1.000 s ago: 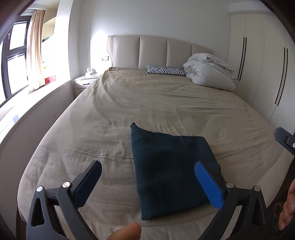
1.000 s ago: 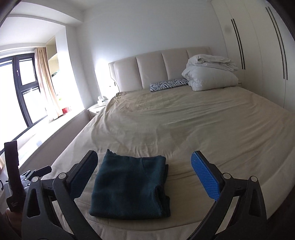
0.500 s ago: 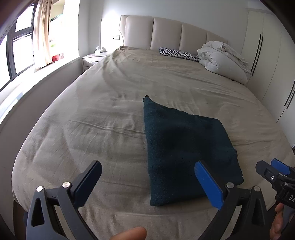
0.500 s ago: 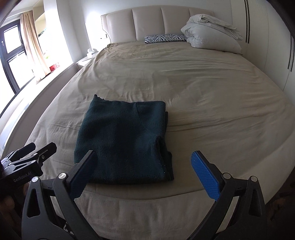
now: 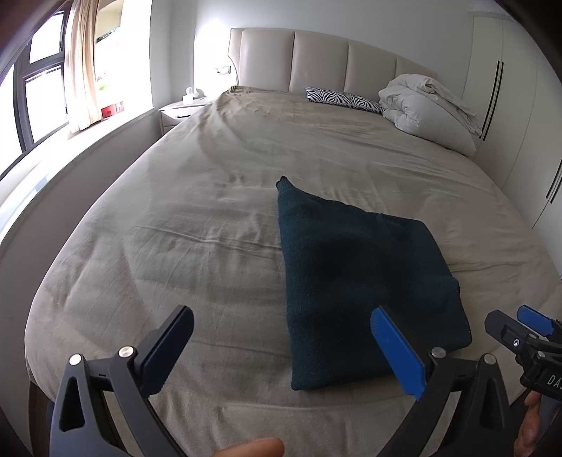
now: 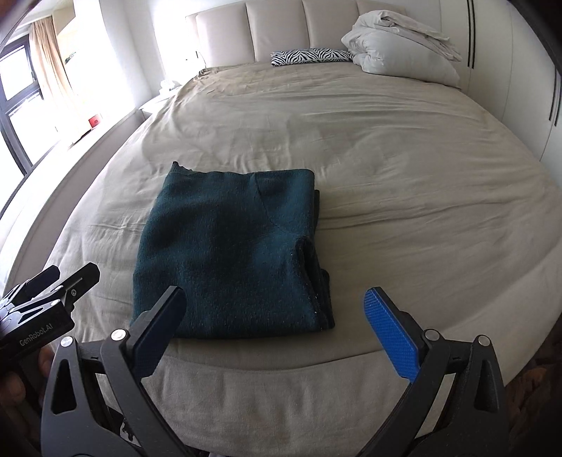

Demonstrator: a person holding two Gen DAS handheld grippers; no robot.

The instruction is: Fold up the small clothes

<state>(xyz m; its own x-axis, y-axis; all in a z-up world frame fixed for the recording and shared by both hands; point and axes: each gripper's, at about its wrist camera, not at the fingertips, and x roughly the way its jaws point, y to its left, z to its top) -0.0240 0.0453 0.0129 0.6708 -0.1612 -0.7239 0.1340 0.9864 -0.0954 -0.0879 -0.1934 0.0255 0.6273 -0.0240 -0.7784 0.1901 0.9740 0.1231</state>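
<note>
Both claws, left (image 5: 281,346) and right (image 6: 275,325), gape wide and empty over the folded dark-teal garment (image 6: 232,256), lengthwise toward the headboard (image 6: 277,31).

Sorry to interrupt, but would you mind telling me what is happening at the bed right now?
A person holds a two-finger gripper in each hand at the foot of a bed. A dark green garment lies folded into a neat rectangle on the beige sheet. The left gripper and the right gripper are both open and empty, hovering just short of the garment's near edge. Neither touches it. A rolled duvet and a zebra-print pillow sit by the headboard.
</note>
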